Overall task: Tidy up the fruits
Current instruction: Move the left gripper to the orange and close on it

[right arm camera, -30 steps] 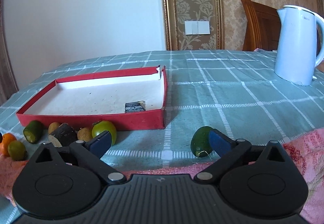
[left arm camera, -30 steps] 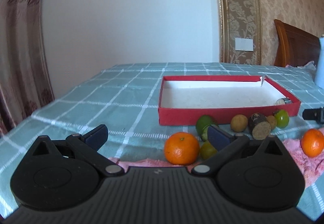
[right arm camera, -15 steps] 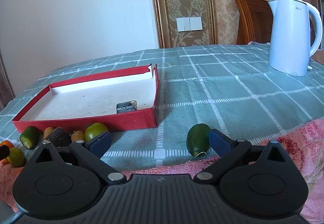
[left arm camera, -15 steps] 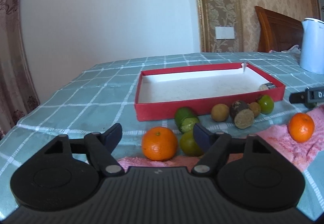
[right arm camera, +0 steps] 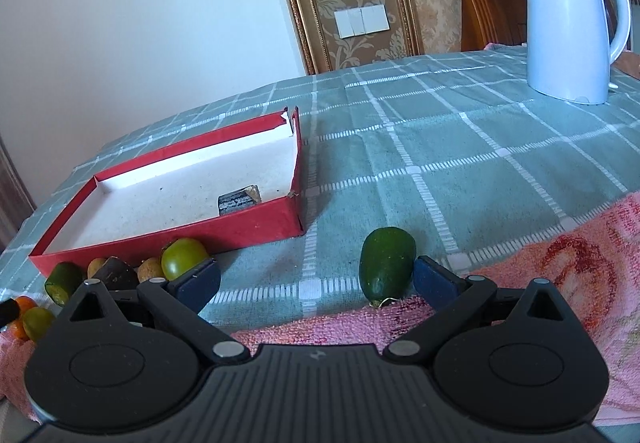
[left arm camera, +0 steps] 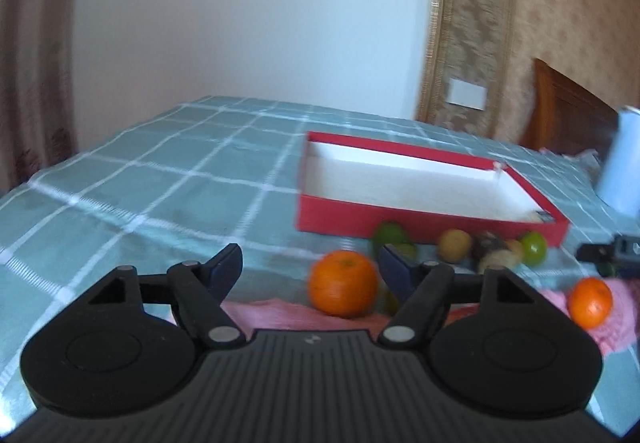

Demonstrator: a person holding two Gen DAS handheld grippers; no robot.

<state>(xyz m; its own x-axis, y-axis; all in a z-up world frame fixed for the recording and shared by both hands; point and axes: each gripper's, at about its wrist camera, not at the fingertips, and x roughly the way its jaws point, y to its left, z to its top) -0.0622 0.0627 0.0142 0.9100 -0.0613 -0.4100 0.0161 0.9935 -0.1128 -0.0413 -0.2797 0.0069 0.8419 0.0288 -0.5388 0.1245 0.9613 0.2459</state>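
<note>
Inside red box (right arm camera: 256, 233): single dark chunk (right arm camera: 239, 199).

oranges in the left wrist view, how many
2. One orange sits between the open left claw fingers, near the right one. The other orange lies on the pink towel at far right. More may be hidden behind the claw.

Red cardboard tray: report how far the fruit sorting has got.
Done: the red cardboard tray holds only one small dark piece. In hand: nothing; the left gripper, open, has narrowed around the round orange tangerine. Left: every fruit, including the dark green oval fruit.
</note>
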